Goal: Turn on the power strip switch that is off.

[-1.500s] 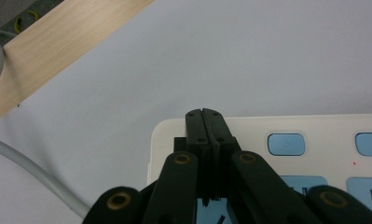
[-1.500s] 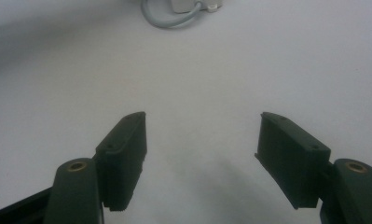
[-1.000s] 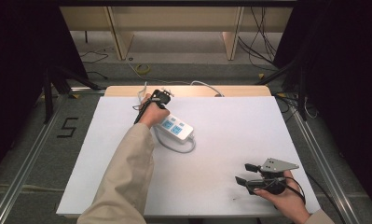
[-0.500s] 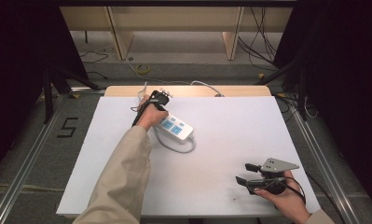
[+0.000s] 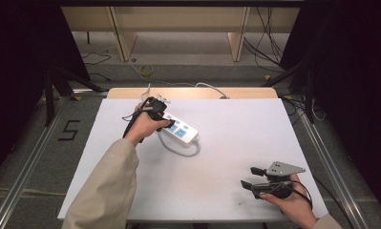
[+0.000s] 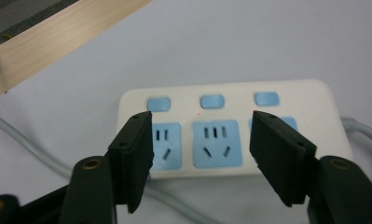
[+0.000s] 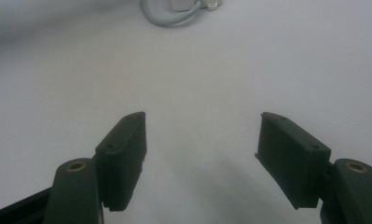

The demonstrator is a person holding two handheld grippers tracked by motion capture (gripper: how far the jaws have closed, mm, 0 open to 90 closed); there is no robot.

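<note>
At the table's far left, our left gripper, jaws spread and holding nothing, hovers over the white plastic power strip with three pale-blue sockets. The strip lies straight ahead of the jaws, its long axis running across the gap between them, so the left hand is far nearer. Its own view reveals three blue switches; overhead we see the grey cord looping. Well apart, near right, our right gripper rests spread over bare white tabletop.
</note>
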